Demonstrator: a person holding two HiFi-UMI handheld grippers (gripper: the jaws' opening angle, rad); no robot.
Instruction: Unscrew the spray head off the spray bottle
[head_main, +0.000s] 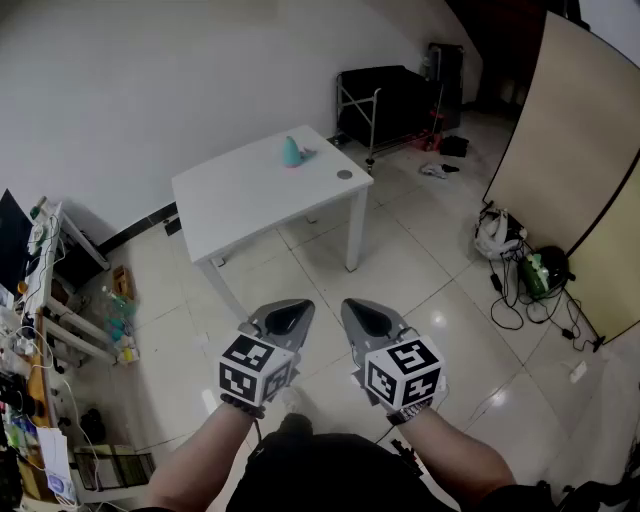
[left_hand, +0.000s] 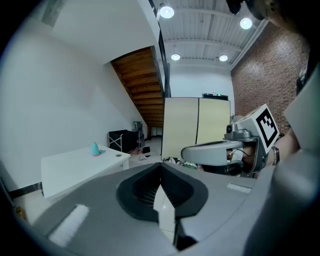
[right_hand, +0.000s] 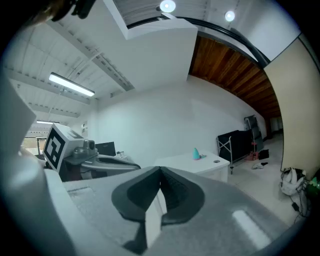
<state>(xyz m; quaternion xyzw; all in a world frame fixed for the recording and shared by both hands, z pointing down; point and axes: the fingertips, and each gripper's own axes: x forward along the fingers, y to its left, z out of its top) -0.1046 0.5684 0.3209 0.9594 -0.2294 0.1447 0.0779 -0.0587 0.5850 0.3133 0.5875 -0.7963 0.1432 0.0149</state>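
Held left hand-held gripper (head_main: 285, 318) and right hand-held gripper (head_main: 368, 318) side by side, both pressed together, empty, well apart from teal cone-shaped spray bottle (head_main: 291, 152) on white worktop (head_main: 250, 195)

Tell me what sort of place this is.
Probably an indoor workshop or studio: a white table with a teal spray bottle on it, a tall beige panel standing at the right, and cluttered shelves along the left wall.
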